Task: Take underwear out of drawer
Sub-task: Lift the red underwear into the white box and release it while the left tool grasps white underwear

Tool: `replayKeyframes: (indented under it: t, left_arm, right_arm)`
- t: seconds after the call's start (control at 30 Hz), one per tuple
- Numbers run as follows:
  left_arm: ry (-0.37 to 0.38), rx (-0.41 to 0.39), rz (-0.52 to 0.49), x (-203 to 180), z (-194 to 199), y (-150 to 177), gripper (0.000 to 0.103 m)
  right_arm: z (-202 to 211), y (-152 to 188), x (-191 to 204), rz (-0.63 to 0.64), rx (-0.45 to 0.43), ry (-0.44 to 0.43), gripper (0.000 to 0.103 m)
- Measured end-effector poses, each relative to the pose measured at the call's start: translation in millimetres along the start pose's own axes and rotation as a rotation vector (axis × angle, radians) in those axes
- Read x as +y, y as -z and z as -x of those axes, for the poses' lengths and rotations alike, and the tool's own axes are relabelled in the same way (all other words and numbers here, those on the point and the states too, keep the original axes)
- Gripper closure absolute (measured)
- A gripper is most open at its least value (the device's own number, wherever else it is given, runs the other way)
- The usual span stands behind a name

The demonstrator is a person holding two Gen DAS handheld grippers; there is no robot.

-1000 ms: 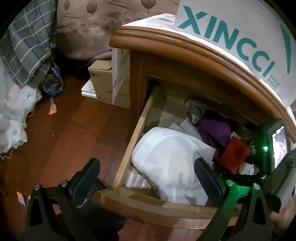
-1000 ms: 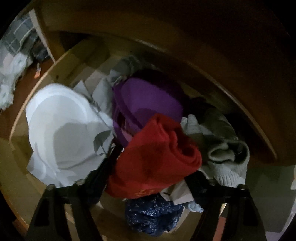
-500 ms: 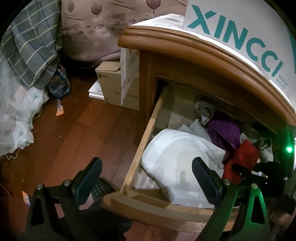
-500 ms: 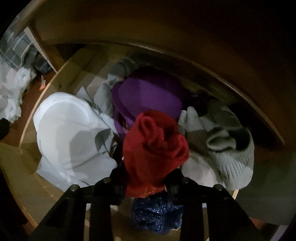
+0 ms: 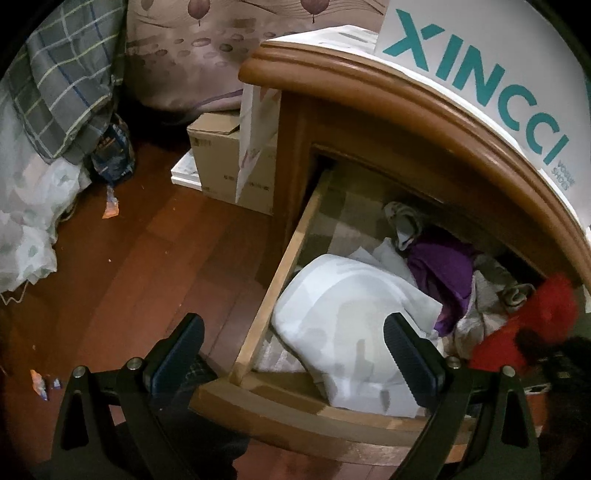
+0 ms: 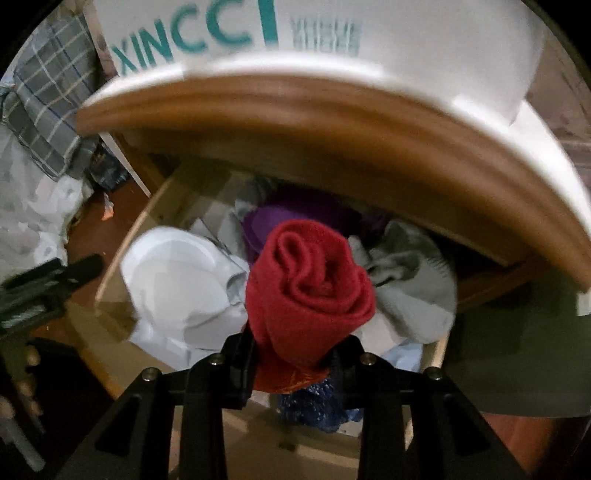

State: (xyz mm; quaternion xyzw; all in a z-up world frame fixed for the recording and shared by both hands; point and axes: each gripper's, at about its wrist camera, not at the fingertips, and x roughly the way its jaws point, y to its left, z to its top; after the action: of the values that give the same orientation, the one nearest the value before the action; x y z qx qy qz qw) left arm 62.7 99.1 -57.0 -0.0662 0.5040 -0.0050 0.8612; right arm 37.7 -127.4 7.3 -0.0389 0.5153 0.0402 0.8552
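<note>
Since a second ago my right gripper (image 6: 295,360) has gone from straddling the red underwear (image 6: 308,284) with its jaws wide to clamping it, and the roll now rides higher: the whole wooden top edge of the nightstand (image 6: 332,122) and the white XINCCI box (image 6: 369,29) have come into my right wrist view, where before I saw only the dark inside of the drawer (image 5: 269,295). From my left wrist view the red roll shows at 3 o'clock, up beside the nightstand's overhanging rim, apart from the clothes below it.

My left gripper (image 5: 295,354) has barely shifted; its jaws stand apart, holding nothing, hovering over the drawer's front left corner and the white garment (image 5: 351,325).

Risks as I judge them: I grip only the lower end of the roll, so the loose coils above could unfurl or slip out if I swing fast. The rim sits close at 12 o'clock, and lifting straight up could snag the fabric on it. The blue sparkly item (image 6: 314,406) lies at 6 o'clock just under my jaws; whether it is caught too I cannot tell.
</note>
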Motion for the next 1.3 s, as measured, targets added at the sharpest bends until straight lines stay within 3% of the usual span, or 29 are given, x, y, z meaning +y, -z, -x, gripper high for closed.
replayKeyframes:
  t: [0.3, 0.63, 0.83, 1.0, 1.2, 1.3]
  left_arm:
    - [-0.006, -0.012, -0.037, -9.6, 5.3, 0.9, 0.006]
    - [-0.015, -0.019, -0.042, -12.5, 8.2, 0.4, 0.006]
    - [-0.027, -0.043, -0.031, -11.5, 13.3, -4.0, 0.006]
    - [-0.034, -0.054, -0.112, -26.2, 19.0, -14.7, 0.001]
    - [0.011, 0.121, -0.247, -61.9, -17.6, -14.6, 0.0]
    - [0.012, 0.18, -0.247, -72.2, -34.7, -11.9, 0.0]
  right_arm:
    - [115.3, -27.4, -3.4, 0.061, -0.157, -0.007, 0.071]
    - [243.4, -108.2, -16.1, 0.083, -0.399, 0.044, 0.071]
    - [249.9, -160.2, -39.6, 0.032, -0.431, 0.095, 0.071]
    - [242.3, -159.2, -51.6, 0.002, -0.466, 0.111, 0.071]
    - [237.9, -121.1, -68.3, -0.022, -0.454, 0.081, 0.071]
    - [236.5, -108.7, -74.5, -0.024, -0.445, 0.076, 0.071]
